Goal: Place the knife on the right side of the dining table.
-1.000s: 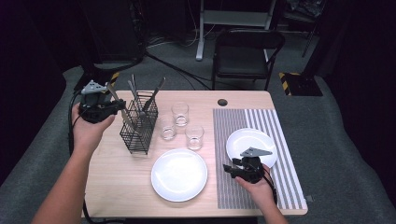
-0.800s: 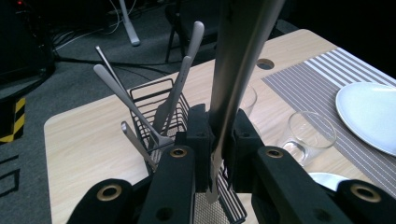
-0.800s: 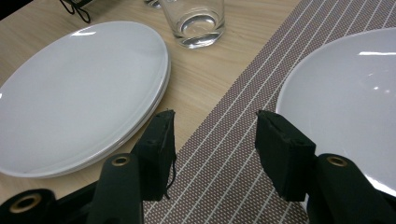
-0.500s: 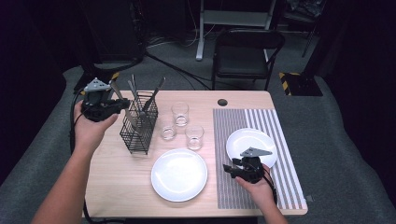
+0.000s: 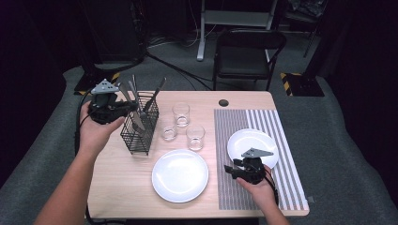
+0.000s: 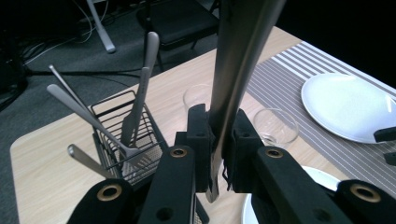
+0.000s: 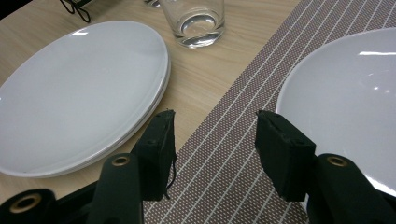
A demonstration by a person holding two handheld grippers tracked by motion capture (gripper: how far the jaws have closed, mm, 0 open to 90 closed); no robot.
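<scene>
Left claw [image 6: 218, 140] clamps knife [image 6: 238, 60] blade — upright between pads.

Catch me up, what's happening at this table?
A person is setting a table with handheld tongs. The left tongs are shut on a flat silver cutlery piece, held above the black wire cutlery basket. The right tongs hang open and empty over the striped grey placemat, between the two round white plates. Three clear glasses stand mid-table.
</scene>
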